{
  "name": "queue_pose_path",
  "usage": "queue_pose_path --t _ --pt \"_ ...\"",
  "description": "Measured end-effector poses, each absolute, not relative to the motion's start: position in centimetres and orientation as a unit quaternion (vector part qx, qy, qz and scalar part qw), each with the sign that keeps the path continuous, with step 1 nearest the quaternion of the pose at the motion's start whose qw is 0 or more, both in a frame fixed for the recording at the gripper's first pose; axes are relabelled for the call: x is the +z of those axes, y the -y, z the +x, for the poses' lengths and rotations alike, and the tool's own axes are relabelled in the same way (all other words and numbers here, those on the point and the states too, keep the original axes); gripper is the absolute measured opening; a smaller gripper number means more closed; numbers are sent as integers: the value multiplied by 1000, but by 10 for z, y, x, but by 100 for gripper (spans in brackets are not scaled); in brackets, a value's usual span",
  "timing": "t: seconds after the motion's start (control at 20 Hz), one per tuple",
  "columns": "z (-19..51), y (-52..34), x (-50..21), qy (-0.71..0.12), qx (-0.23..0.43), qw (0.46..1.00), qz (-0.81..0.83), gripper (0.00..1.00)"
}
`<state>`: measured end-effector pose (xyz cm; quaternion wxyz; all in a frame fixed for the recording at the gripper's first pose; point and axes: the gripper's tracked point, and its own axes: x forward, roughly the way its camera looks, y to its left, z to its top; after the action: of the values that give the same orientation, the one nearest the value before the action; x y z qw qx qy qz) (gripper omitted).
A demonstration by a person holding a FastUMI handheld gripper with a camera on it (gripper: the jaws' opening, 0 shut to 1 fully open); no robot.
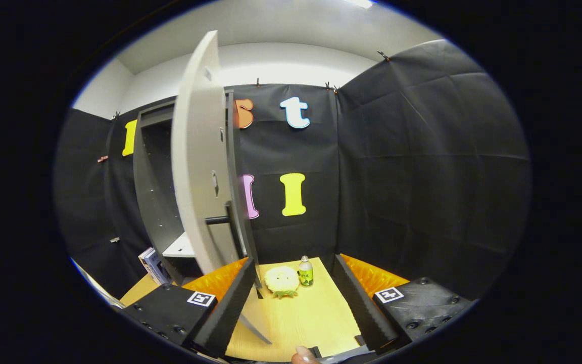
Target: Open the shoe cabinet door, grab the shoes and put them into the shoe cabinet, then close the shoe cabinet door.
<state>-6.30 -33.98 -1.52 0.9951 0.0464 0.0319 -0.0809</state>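
Spread wide apart, the jaws of the gripper (293, 308) hold nothing; bare tabletop (301, 323) is seen between the two fingers. The finger on the nine o'clock side stands just beside the lower edge of the cabinet door (197, 162), though contact cannot be confirmed.

Just ahead of the fingers, toward twelve o'clock, a pale yellow fuzzy shoe (281, 281) is seen lying on the table, apparently a plush slipper. It is judged to be light, soft and easily squashed, not fragile and not slippery; a pinch across its plush body or along an edge should hold it, and a fairly wide opening would be needed. Only one such piece can be made out. Touching or just beside it, at its three o'clock, a small green-labelled bottle (305, 271) stands upright and could be knocked over during the approach.

At about ten o'clock from the fingers, the door is seen swung open, edge-on, with a dark bar handle (216, 220) projecting from it. The panel is judged stiff and light on its hinges, best taken by that handle. Beyond it, the dark shoe cabinet (157, 177) stands open, with a pale shelf (182, 247) low inside. A book (153, 265) leans at the cabinet's foot.

A fingertip (303, 355) of the person shows at six o'clock.
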Motion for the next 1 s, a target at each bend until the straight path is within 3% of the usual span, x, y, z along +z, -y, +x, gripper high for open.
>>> queue_pose_path --t 0.5,1.0 --pt "37 340 -30 -55 -9 998 36 99" --pt "51 325 -18 -33 24 999 9 95"
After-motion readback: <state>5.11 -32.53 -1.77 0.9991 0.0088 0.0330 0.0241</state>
